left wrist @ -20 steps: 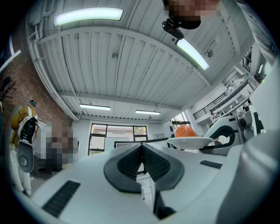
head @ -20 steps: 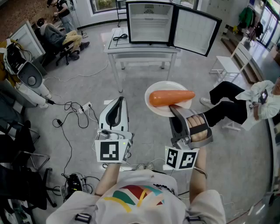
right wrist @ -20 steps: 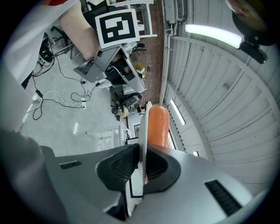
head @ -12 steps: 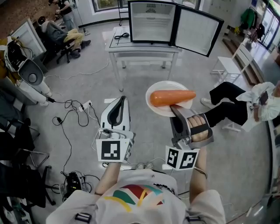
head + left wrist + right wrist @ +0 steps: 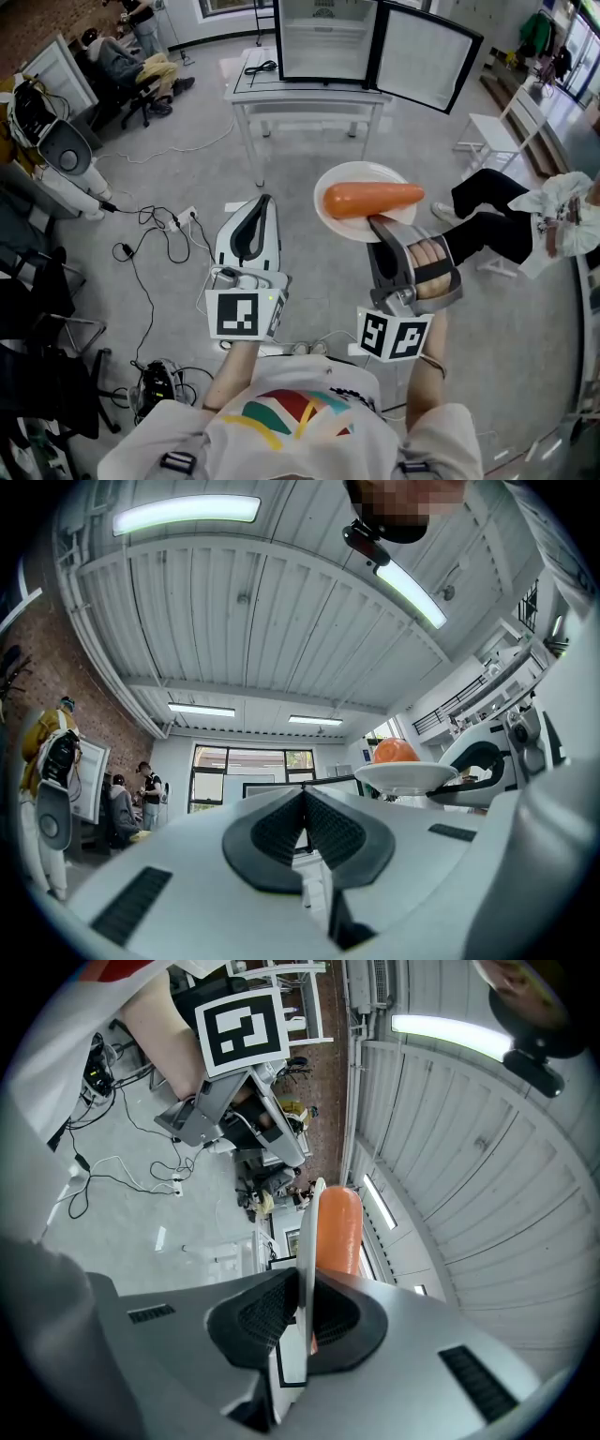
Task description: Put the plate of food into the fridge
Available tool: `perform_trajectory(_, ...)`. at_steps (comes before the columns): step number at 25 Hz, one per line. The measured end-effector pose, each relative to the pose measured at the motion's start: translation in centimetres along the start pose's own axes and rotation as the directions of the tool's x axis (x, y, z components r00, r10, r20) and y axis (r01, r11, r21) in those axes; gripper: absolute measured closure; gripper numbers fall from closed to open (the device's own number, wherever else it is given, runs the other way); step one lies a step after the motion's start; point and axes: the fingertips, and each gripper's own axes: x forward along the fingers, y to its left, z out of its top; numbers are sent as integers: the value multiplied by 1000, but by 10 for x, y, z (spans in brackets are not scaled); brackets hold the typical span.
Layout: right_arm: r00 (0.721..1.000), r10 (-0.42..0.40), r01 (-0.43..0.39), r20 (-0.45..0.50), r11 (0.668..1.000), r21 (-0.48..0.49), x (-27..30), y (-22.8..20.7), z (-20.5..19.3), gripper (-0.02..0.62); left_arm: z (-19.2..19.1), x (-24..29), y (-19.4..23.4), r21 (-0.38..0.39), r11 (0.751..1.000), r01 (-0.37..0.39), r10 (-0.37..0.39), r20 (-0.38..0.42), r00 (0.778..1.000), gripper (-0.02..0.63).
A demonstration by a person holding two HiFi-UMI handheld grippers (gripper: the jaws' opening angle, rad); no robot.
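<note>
Fridge nearer — right hand-held gripper clamps plate, left hand-held gripper together — own views.

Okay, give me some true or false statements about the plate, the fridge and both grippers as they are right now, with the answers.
1. The right gripper is shut on the rim of the plate. True.
2. The door of the fridge is closed. False: it stands open.
3. The plate carries a banana. False: an orange carrot lies on it.
4. The left gripper is shut and holds nothing. True.
5. The fridge stands on the floor. False: it stands on a white table.
</note>
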Motion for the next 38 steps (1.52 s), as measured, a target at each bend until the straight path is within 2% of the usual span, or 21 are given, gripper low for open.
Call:
perform_trajectory(9, 1000, 25, -25, 13, 1000, 6, -4, 5, -28, 571, -10, 8, -18, 22, 1000, -19, 20, -12, 1000, 600)
perform_trajectory(16, 999, 48, -48, 26, 999, 20, 0, 10, -35, 571, -16, 10, -14, 41, 998, -44, 46, -42, 998, 600)
perform_trajectory(20, 999, 41, -41, 28, 999, 24, 11, 10, -40, 571, -17, 24, -12, 55, 998, -40, 41, -20, 999, 600)
perform_trajectory(31, 999, 46, -46, 16, 999, -2, 92, -2, -67, 571, -40, 115, 15, 26, 999, -33, 32, 28, 999, 600)
perform_trajectory(38, 999, 49, -49, 2, 999, 3, 173, -18, -83, 571, -51, 188, 52, 33, 999, -24, 23, 36, 999, 600)
